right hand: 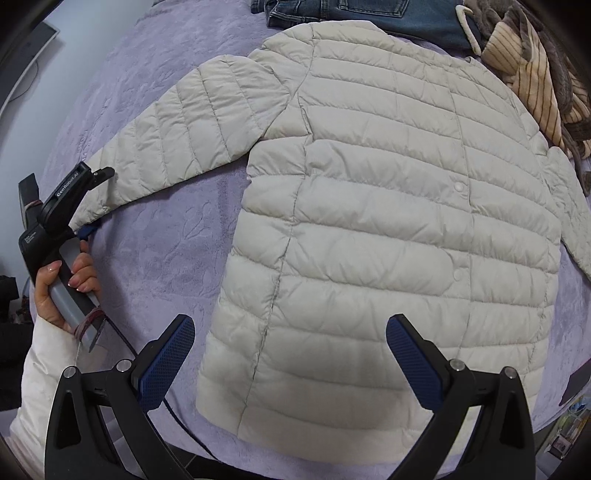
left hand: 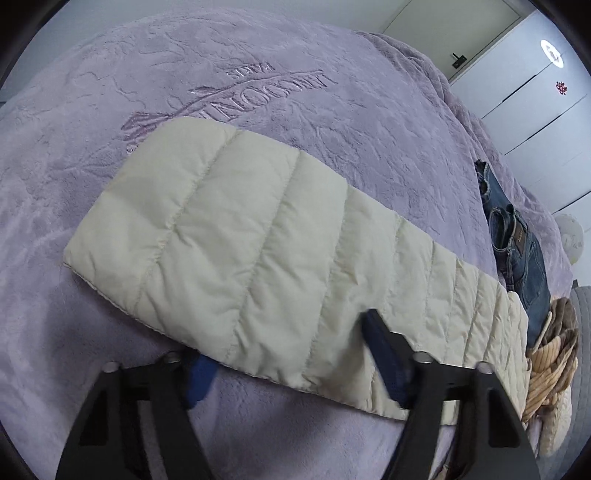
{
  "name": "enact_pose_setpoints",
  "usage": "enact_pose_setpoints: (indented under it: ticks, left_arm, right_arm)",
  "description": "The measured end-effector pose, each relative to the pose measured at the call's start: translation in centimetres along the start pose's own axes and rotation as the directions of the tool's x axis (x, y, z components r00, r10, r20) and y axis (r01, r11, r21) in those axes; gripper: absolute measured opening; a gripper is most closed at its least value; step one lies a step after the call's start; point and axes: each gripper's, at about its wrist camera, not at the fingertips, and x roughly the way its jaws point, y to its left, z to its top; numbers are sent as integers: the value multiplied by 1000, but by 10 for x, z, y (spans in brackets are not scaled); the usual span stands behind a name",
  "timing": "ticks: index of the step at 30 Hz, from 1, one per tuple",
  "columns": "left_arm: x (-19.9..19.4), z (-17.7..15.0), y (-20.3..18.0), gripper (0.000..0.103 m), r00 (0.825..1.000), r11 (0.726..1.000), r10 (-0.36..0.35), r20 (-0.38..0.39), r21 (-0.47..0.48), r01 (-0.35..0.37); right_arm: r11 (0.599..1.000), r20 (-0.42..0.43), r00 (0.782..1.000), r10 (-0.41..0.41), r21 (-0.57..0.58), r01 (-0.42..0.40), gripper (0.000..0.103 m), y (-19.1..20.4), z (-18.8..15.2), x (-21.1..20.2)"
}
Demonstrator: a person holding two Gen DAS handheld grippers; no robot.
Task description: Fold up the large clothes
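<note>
jacket's (right hand: 388,221) right sleeve cut off by frame edge, jeans (right hand: 369,18) cropped at top, left fingers (left hand: 384,354) motion-blurred

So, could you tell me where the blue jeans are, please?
In the right wrist view, the folded blue denim jeans lie at the top edge, just beyond the cream quilted jacket's collar.

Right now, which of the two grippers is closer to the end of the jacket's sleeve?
Left. The left gripper has its fingers on either side of the sleeve cuff. The right gripper hangs open above the jacket's bottom hem, away from that cuff.
</note>
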Motion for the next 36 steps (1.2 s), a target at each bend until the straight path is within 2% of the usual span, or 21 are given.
enact_pose_setpoints:
  ticks: [1, 2, 3, 5, 8, 14, 16, 17, 18, 20, 21, 23, 27, 29, 31, 33, 36]
  left_arm:
    - [1, 4, 2, 30, 1000, 1000, -14, -3, 0, 14]
    - [0, 7, 4, 19, 999, 999, -44, -9, 1, 44]
    - [-3, 10, 5, 11, 997, 997, -72, -15, 2, 72]
    - [-14, 15, 0, 7, 993, 992, -119, -3, 27, 119]
    - [-35, 18, -18, 7, 985, 979, -168, 26, 118, 164]
    - [-65, 22, -66, 7, 964, 936, -261, 58, 261, 238]
    - [-75, 17, -83, 7, 955, 918, -288, 65, 303, 256]
    - [-79, 15, -92, 7, 952, 909, -299, 69, 326, 262]
    - [-82, 12, -102, 7, 949, 899, -306, 71, 348, 264]
    - [-88, 5, -119, 7, 946, 884, -315, 71, 386, 265]
    - [-90, 1, -129, 7, 945, 875, -321, 67, 402, 269]
    - [-91, -6, -148, 7, 941, 859, -332, 56, 430, 278]
    - [-90, -30, -193, 7, 939, 820, -342, 29, 497, 283]
    - [-87, -48, -218, 7, 936, 795, -353, 1, 529, 299]
    - [-81, -67, -245, 7, 934, 763, -356, -29, 568, 308]
    - [-72, -89, -275, 7, 932, 727, -357, -62, 608, 319]
    - [-51, -127, -323, 7, 934, 670, -337, -120, 666, 327]
  right_arm:
    - [1000, 9, 1000, -3, -2, 3, 103, 1, 5, 3]
    - [1000, 20, 1000, -3, -4, 3, 103, 2, 12, 6]
    - [1000, 34, 999, -4, -7, 4, 103, 2, 17, 8]
    - [1000, 62, 998, -12, -13, 13, 103, 4, 32, 12]
    - [999, 117, 993, -11, -30, 15, 103, 7, 53, 16]
    - [998, 211, 977, -17, -56, 30, 103, 14, 99, 32]
    - [998, 243, 970, -8, -58, 23, 98, 13, 110, 35]
    - [998, 257, 966, 12, -61, 4, 85, 13, 115, 37]
    - [998, 261, 965, 35, -67, -18, 61, 13, 119, 42]
    - [995, 236, 968, 87, -69, -72, 37, 11, 130, 56]
    - [993, 228, 968, 107, -65, -94, 32, 9, 133, 63]
    - [990, 217, 966, 137, -71, -124, 28, 9, 139, 78]
    - [984, 173, 971, 166, -96, -151, 28, 13, 143, 105]
    - [973, 167, 960, 226, -87, -213, 28, 5, 147, 102]
    - [955, 173, 939, 296, -54, -291, 28, -15, 144, 90]
    - [945, 203, 925, 321, -9, -326, 28, -45, 137, 75]
    - [956, 267, 930, 254, 75, -282, 28, -104, 120, 47]
